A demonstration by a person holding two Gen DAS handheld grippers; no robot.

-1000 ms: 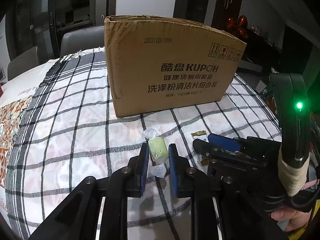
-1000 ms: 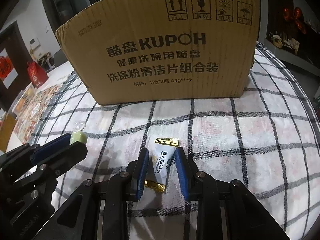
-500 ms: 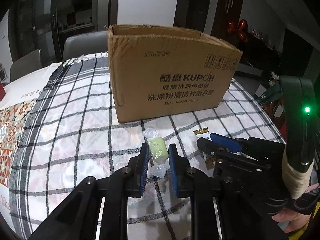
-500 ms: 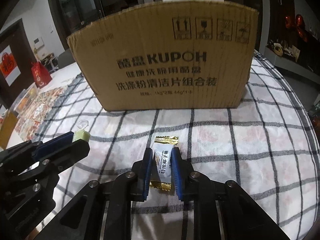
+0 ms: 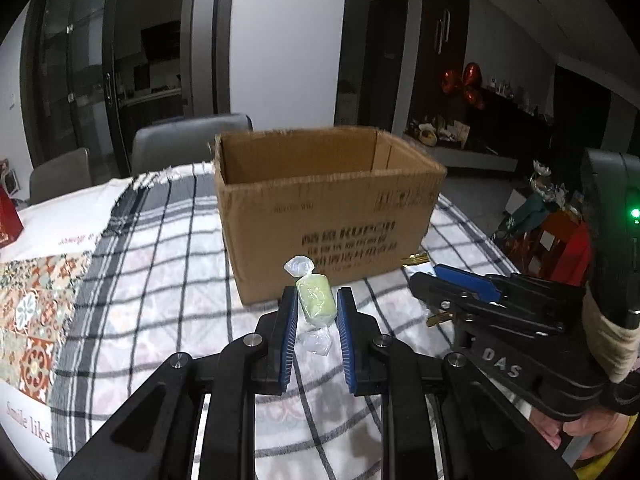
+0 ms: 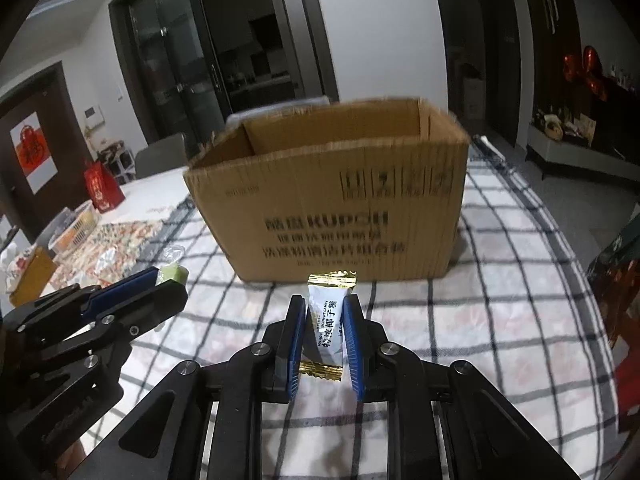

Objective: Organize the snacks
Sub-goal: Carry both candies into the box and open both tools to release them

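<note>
My left gripper (image 5: 316, 308) is shut on a pale green candy in a clear twist wrapper (image 5: 315, 305) and holds it above the checked tablecloth (image 5: 160, 280). My right gripper (image 6: 324, 316) is shut on a white coconut candy with gold ends (image 6: 327, 320), also lifted off the cloth. An open cardboard box (image 5: 328, 208) stands just beyond both grippers; it also shows in the right wrist view (image 6: 332, 208). What lies inside the box is hidden. The right gripper shows at the right of the left wrist view (image 5: 460, 284), and the left gripper at the left of the right wrist view (image 6: 132, 296).
Grey chairs (image 5: 188, 140) stand behind the table. A red gift bag (image 6: 102, 192) and a basket (image 6: 76, 228) sit at the far left on a patterned cloth (image 5: 36, 280). Red boxes (image 5: 560, 236) stand off the table's right side.
Both grippers have risen with their candies off the cloth. The right gripper closed on the coconut candy. The box's open top has come into view.
</note>
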